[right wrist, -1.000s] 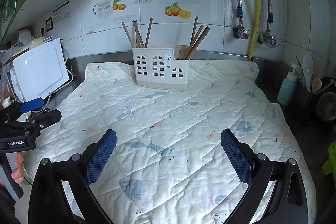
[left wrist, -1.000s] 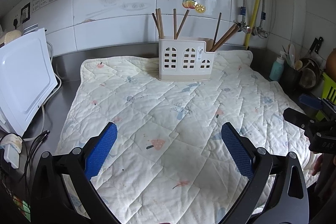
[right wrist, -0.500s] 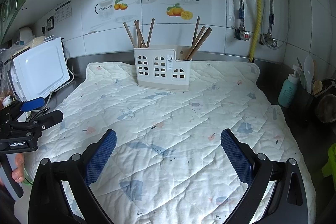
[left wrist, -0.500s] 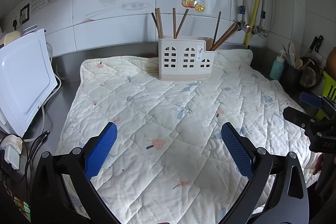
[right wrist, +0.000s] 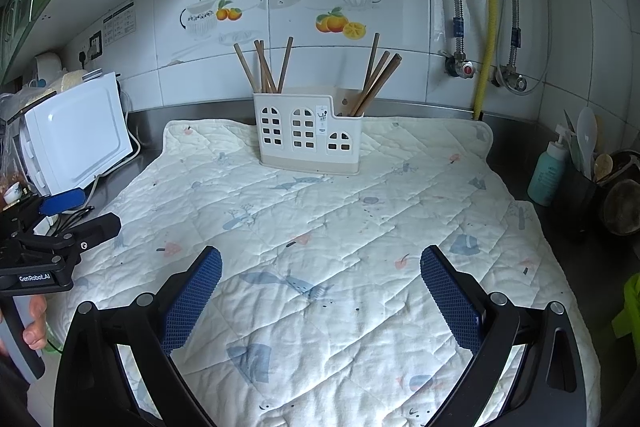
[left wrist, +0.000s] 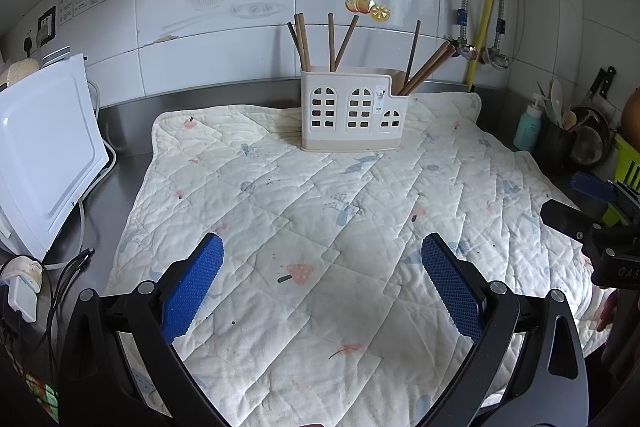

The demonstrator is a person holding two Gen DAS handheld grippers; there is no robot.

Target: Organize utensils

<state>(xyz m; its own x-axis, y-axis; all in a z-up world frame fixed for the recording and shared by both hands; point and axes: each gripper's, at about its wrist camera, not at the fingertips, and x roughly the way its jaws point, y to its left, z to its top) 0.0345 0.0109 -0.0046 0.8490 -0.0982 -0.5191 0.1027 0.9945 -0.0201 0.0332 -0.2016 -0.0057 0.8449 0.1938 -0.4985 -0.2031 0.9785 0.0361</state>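
Setting: tiled kitchen wall behind a steel counter (left wrist: 120, 155), covered by a quilted mat (left wrist: 320, 227), likely to cushion the work.
Holder: white plastic utensil caddy (left wrist: 352, 119) stands at the mat's far edge, near the wall.
Contents: brown chopsticks (right wrist: 266, 69) lean in the tall left compartment; another bunch (right wrist: 376, 79) leans in the low right one.
Left gripper (left wrist: 322, 277): spread wide, empty, above the mat, well short of the caddy.
Right gripper (right wrist: 320, 285): likewise wide and empty.
Judgement: sorting looks done or not yet begun; nothing lies loose.
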